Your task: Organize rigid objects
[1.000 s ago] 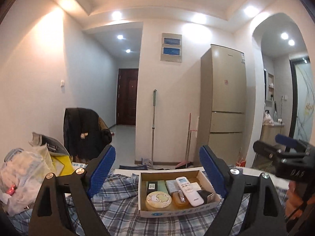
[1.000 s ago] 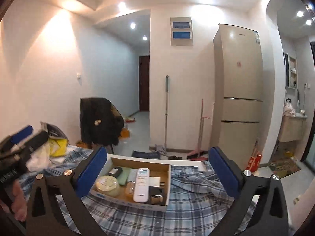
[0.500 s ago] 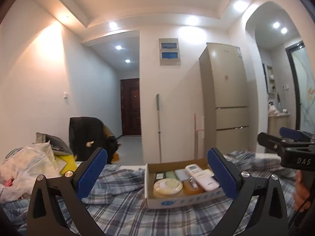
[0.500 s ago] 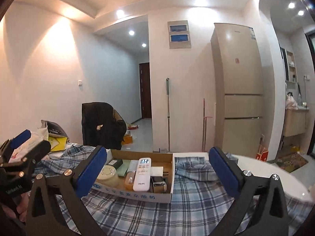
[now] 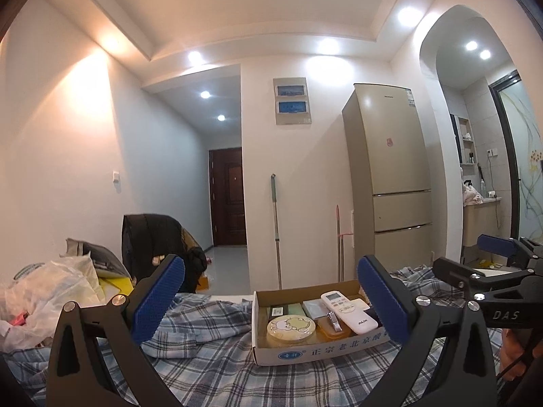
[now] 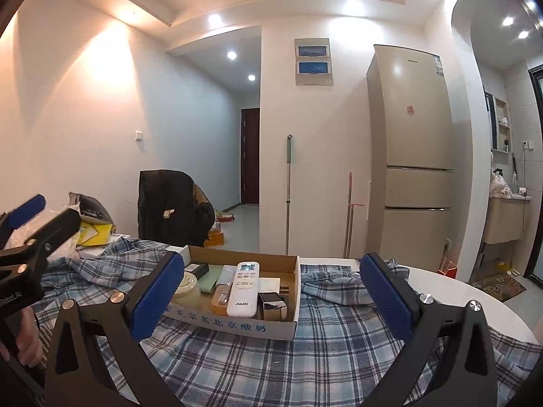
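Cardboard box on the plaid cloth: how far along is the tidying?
Done: nothing visibly; the cardboard box holds the white remote, a round tin, an amber soap bar with nail clippers on it, and a chrome piece, all loosely packed. In hand: nothing; left gripper and right gripper are open and empty. Left: all sorting.

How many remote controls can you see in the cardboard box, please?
1: the white remote control lies lengthwise in the cardboard box, right of centre; another could be hidden beneath other items.
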`<state>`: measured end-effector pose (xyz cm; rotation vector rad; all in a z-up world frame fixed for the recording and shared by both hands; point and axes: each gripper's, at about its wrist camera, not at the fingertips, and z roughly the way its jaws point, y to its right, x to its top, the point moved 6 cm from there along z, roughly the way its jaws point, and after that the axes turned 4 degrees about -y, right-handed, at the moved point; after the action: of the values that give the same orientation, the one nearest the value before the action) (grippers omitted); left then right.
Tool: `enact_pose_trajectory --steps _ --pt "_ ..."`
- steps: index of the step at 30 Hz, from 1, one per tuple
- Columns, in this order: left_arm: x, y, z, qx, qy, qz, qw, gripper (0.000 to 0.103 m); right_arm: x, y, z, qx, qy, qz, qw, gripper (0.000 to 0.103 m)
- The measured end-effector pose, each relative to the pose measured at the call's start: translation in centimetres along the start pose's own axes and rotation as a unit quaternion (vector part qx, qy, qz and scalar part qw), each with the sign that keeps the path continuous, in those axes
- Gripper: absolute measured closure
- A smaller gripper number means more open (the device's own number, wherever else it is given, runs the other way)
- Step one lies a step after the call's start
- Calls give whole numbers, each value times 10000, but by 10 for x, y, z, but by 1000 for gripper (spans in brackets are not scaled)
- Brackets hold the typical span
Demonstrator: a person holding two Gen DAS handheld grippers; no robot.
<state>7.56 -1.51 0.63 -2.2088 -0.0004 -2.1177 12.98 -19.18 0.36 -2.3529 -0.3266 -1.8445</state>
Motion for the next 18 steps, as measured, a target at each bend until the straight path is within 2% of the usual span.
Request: enact_pose_trajectory --steps 18 --pt "-13 -20 27 -47 -667 -517 9964 0 -2 5 5 -5 -153 74 9999 0"
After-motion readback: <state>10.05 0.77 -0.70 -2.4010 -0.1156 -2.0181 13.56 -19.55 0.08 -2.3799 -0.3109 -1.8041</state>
